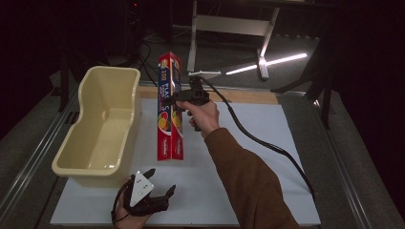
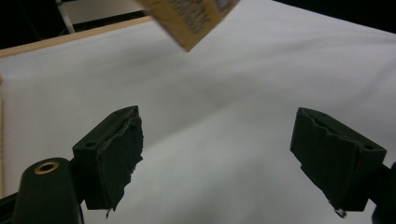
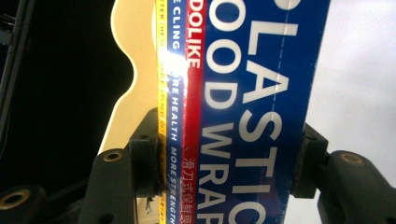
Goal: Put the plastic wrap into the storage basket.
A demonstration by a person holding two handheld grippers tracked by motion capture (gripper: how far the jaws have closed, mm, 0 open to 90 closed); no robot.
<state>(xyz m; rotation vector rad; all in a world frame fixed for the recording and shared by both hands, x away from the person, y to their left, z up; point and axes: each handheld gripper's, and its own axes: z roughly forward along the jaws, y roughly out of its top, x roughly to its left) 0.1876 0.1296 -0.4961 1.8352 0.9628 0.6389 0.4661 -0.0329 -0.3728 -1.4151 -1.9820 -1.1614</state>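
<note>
At the left of the white table (image 1: 267, 191) sits a cream tub (image 1: 102, 126), with the left gripper (image 1: 160, 183) resting near it, jaws spread wide and empty. Just right of the tub, the right gripper (image 1: 173, 102) pinches a long box of plastic wrap (image 1: 169, 107) across its middle, held upright. Likely light, stiff cardboard with a glossy, slippery skin; a mid-length grip balances it.
</note>
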